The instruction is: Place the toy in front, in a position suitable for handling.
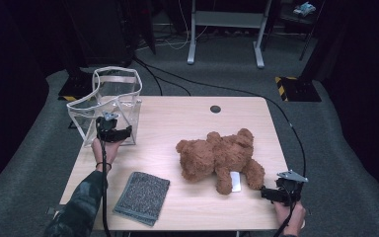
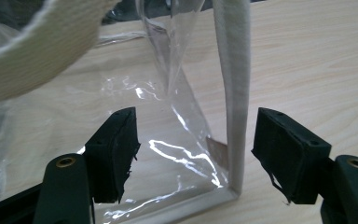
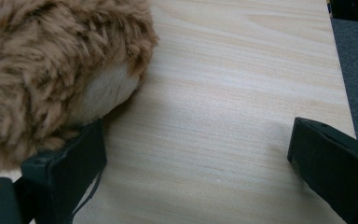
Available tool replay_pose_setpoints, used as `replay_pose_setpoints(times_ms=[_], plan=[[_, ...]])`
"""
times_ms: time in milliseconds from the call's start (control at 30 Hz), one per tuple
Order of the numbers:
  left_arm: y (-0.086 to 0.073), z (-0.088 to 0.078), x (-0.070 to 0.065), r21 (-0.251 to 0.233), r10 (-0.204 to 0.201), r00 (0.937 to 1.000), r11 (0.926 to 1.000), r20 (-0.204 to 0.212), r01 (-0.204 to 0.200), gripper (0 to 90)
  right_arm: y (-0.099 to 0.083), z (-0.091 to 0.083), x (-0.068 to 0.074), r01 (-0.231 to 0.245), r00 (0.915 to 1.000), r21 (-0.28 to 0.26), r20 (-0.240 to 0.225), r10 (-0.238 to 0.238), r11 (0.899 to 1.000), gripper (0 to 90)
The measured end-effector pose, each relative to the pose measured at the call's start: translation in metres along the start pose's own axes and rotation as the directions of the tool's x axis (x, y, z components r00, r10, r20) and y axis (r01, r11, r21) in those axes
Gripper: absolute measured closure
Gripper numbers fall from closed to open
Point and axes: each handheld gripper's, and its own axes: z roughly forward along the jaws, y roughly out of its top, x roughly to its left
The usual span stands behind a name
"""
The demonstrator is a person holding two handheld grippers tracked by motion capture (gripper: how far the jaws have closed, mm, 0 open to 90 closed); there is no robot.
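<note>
A clear plastic bag (image 1: 111, 98) with white fabric trim stands upright at the table's far left corner. My left gripper (image 1: 114, 134) is at the bag's near right corner. In the left gripper view its jaws (image 2: 196, 140) stand apart on either side of the bag's white corner seam (image 2: 235, 93), and the pads do not press on it. A brown teddy bear (image 1: 217, 155) lies in the middle right of the table. My right gripper (image 1: 269, 193) sits low at the near right, open, beside the bear's foot (image 3: 37, 70); nothing is between its jaws (image 3: 198, 140).
A folded grey cloth (image 1: 142, 196) lies at the near left of the wooden table (image 1: 187, 118). A round cable hole (image 1: 215, 108) is near the far edge. Cables run across the carpet behind, where a grey desk frame (image 1: 225, 29) stands.
</note>
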Motion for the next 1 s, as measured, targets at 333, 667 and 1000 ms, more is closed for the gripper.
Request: replay_pose_setpoints(times_ms=[333, 667, 1000], plan=[[-0.017, 0.005, 0.021, 0.023, -0.024, 0.9992, 0.9994, -0.032, 0.025, 21.1, 0.000, 0.000, 0.000, 0.001, 1.0000, -0.001, -0.001, -0.001, 1.000, 3.5], [-0.011, 0.020, 0.041, 0.034, -0.006, 0.9988, 0.9994, -0.048, 0.008, 21.3, 0.000, 0.000, 0.000, 0.000, 1.0000, -0.001, 0.000, 0.000, 1.000, 3.6], [-0.008, 0.027, 0.047, 0.040, -0.022, 0.9974, 0.9989, -0.069, 0.024, 20.6, 0.000, 0.000, 0.000, 0.000, 1.0000, -0.001, 0.000, 0.000, 1.000, 3.5]])
